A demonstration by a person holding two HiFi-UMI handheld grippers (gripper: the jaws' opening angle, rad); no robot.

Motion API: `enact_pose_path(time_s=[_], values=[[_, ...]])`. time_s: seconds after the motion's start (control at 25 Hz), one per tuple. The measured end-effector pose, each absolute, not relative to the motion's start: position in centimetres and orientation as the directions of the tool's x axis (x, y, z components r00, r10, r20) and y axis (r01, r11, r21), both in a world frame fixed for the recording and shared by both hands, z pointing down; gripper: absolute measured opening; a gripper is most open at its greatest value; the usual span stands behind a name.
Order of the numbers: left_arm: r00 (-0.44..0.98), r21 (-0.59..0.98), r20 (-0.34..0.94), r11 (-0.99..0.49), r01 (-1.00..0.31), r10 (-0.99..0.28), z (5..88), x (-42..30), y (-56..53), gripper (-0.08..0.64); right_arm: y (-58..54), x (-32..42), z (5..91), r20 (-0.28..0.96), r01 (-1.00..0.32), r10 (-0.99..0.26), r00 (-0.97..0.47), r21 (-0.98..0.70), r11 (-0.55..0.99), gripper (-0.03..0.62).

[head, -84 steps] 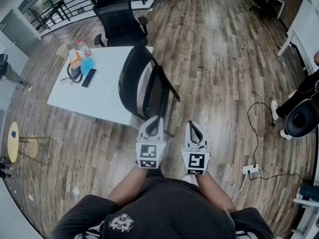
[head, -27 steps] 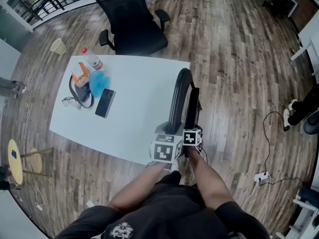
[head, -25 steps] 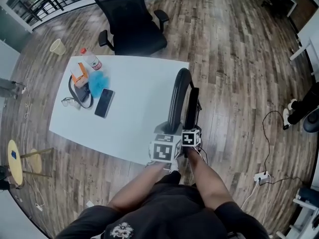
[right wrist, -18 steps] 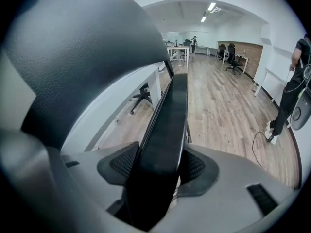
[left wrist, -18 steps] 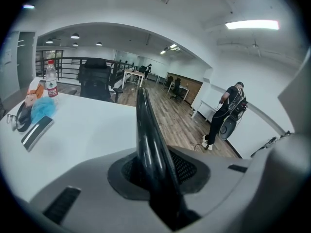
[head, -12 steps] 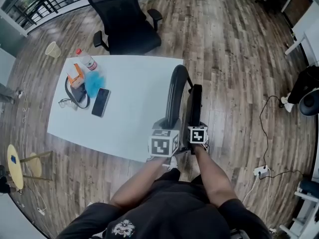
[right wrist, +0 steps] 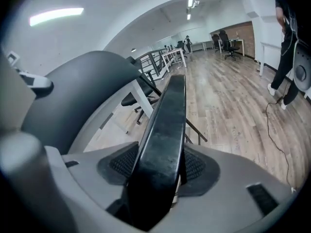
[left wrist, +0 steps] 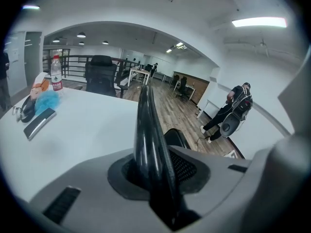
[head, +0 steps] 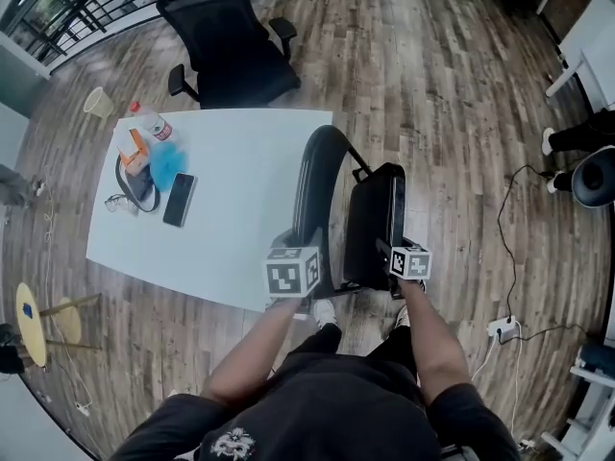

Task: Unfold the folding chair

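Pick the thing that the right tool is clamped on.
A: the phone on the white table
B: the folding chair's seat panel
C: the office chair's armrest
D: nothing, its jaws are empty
B: in the right gripper view the right tool has both pads pressed on the edge of the black seat panel, while the left tool grips the backrest rim.

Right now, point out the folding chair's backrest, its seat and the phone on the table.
folding chair backrest (head: 307,185), head view, middle of its curved edge.
folding chair seat (head: 373,221), head view, centre of the panel.
phone (head: 180,200), head view, middle of its dark face.
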State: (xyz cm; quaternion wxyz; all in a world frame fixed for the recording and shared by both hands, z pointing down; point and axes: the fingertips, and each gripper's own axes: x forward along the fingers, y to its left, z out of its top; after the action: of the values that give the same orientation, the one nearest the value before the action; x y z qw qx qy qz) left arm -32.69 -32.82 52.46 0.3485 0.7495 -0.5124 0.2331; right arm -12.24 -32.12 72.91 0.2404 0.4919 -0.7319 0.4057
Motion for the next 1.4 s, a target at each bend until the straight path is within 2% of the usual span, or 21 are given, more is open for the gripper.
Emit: enact_pose_path(time_s=[0.48,0.92,1.16,1.4], values=[[0.326,0.238,0.734,-0.224,-0.945,-0.596,54.8,-24.7,-32.5,0.1,-30.6,3.2,78.2,0.753,-0.874,-0.473,-0.458,-0.478,0.086,0.25],[0.326,0.233,0.736,-0.231,-0.945,-0.594,57.4,-18.3,-32.3,0.1,-29.8,13.4,83.5,0.693,-0.785,-0.438,-0.572,-0.617,0.049,0.25],[0.309,0.205,0.755,-0.24,-0.949,-0.578,60.8,-16.4,-32.4,0.101,-29.6,18.5,88.5,0.648,-0.727,-0.428,-0.63,-0.686,0.03,0.268],[0.355,0.257,0.738,-0.247,-0.934,-0.574,64.7,-14.3,-32.3,0.103,-29.0,23.7,94.8,0.59,-0.653,-0.417,-0.692,-0.757,0.014,0.293]])
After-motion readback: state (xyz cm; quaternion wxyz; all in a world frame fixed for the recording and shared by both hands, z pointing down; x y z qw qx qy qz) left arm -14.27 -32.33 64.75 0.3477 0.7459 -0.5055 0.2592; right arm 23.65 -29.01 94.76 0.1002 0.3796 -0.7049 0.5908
